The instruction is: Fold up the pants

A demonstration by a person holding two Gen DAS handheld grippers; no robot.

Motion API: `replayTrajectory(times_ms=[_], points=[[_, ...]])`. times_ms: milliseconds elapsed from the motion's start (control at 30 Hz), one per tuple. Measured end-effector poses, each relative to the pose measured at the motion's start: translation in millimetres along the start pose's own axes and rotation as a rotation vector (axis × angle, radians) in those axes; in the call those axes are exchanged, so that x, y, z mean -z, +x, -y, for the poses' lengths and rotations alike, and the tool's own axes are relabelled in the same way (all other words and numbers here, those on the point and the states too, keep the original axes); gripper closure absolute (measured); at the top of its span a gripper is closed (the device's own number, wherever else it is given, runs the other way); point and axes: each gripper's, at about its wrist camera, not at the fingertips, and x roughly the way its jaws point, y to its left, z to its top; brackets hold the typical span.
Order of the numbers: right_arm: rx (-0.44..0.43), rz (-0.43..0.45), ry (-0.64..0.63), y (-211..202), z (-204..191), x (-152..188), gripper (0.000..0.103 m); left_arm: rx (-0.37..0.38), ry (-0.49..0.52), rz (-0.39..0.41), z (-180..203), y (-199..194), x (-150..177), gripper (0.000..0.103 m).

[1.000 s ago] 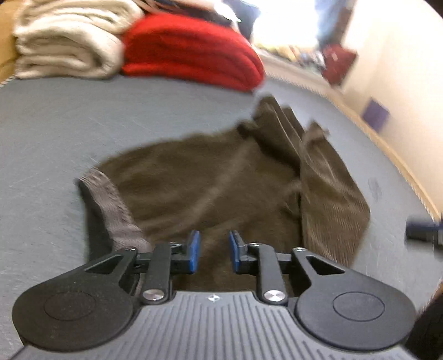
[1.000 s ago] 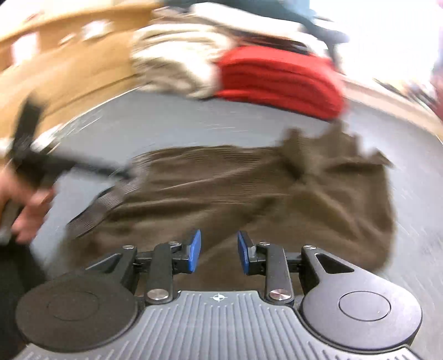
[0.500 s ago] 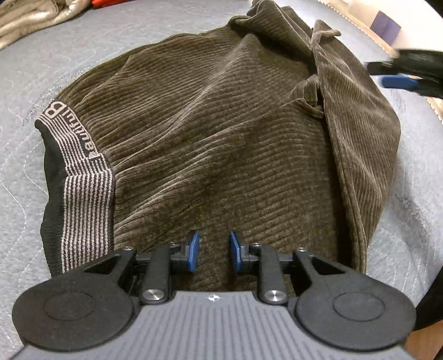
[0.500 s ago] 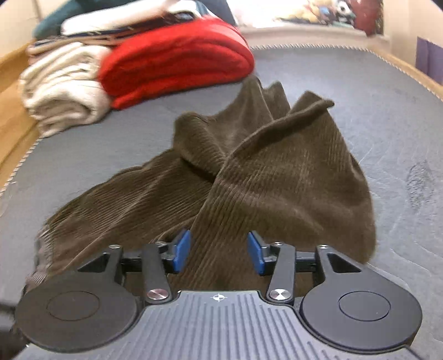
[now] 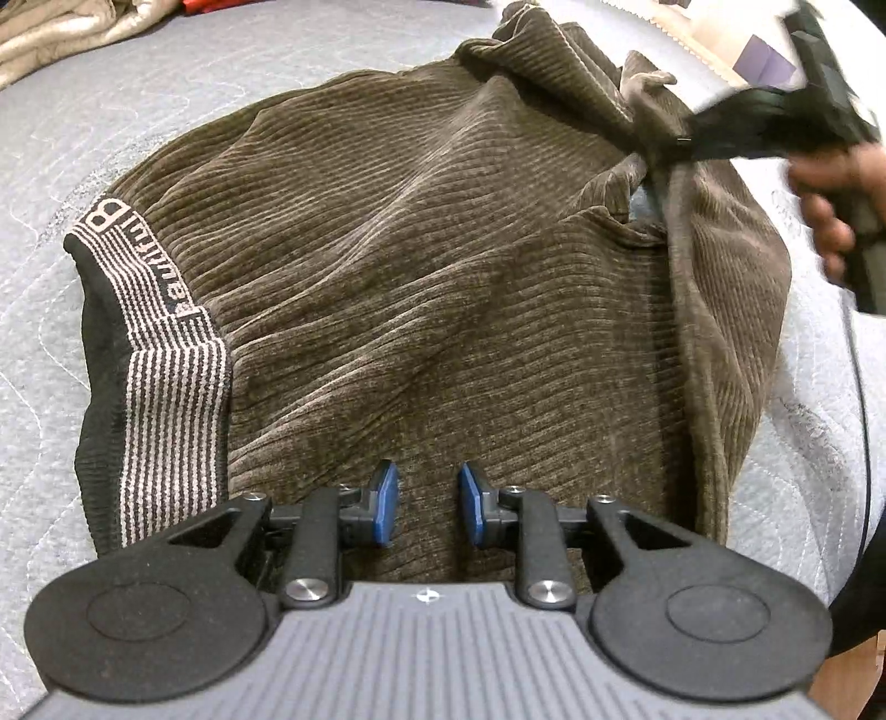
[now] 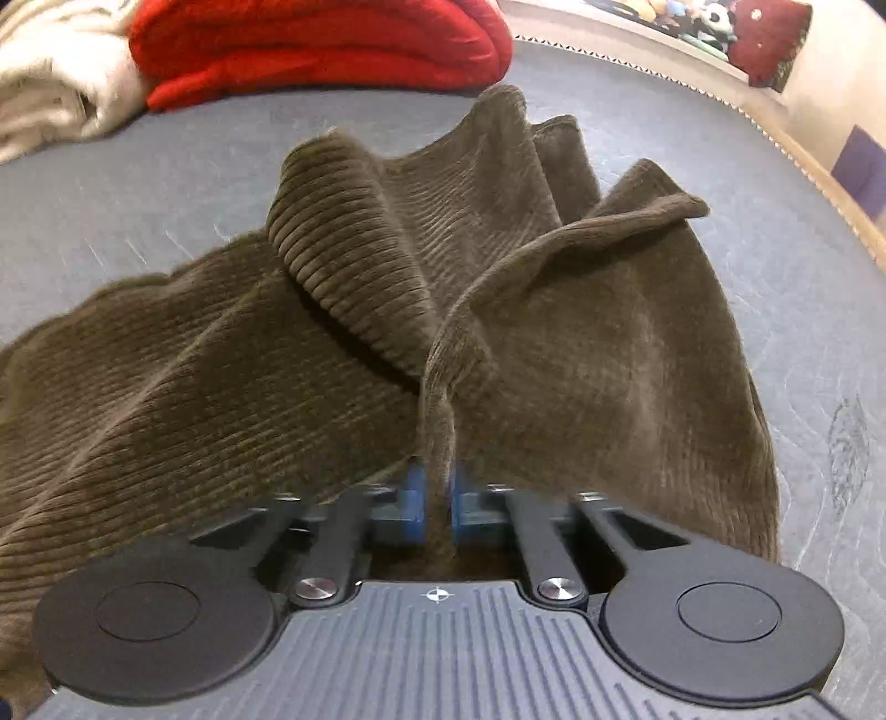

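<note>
The brown corduroy pants (image 5: 443,288) lie bunched across the grey quilted bed (image 5: 66,144), striped waistband (image 5: 166,376) out at nine o'clock in the left wrist view, legs heaped toward one o'clock. By the look of it, this fold has barely begun: no clean crease anywhere, and nearly all the flattening and folding is left.

The right gripper (image 6: 437,504) has its jaws clamped tight on a raised ridge of cloth, which runs from between the blue pads up toward twelve o'clock. From the left camera, that tool is a dark blur at two o'clock, a hand (image 5: 830,194) wrapped round it.

The left gripper (image 5: 423,504) points steeply down over the near edge of the fabric at six o'clock, jaws a little apart and gripping nothing. Folded red (image 6: 310,44) and cream (image 6: 55,94) blankets sit at eleven o'clock in the right wrist view.
</note>
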Motion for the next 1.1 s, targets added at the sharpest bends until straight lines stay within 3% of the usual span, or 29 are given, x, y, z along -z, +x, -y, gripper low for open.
replayTrajectory(times_ms=[200, 400, 533, 600, 667, 733, 867, 1000, 1100], points=[[-0.019, 0.103, 0.041, -76.4, 76.8, 41.6, 0.097, -0.04, 0.026, 0.008, 10.1, -2.9, 2.7, 0.074], [-0.017, 0.1, 0.2, -144.2, 176.2, 130.1, 0.097, -0.083, 0.081, 0.017, 25.2, -8.3, 9.1, 0.069], [-0.036, -0.039, 0.241, -157.3, 196.9, 194.2, 0.097, -0.094, 0.112, 0.009, 30.0, -11.3, 13.5, 0.063], [-0.061, -0.165, 0.252, -151.2, 200.1, 215.8, 0.097, -0.095, 0.115, 0.004, 29.5, -9.6, 13.3, 0.061], [-0.054, -0.231, 0.246, -147.8, 204.4, 227.5, 0.097, -0.094, 0.117, 0.001, 30.5, -8.4, 13.6, 0.058], [-0.028, -0.203, 0.261, -153.9, 215.9, 229.1, 0.096, -0.1, 0.123, -0.005, 31.4, -4.9, 13.7, 0.055], [-0.05, -0.021, 0.292, -178.5, 235.2, 205.8, 0.096, -0.116, 0.139, -0.004, 36.3, 1.8, 14.3, 0.05], [-0.119, 0.095, 0.178, -178.0, 222.0, 163.2, 0.094, -0.143, 0.147, 0.007, 41.7, 4.1, 16.5, 0.048], [-0.154, 0.133, 0.067, -160.2, 200.7, 135.0, 0.077, -0.157, 0.134, 0.003, 43.8, 4.1, 16.0, 0.048]])
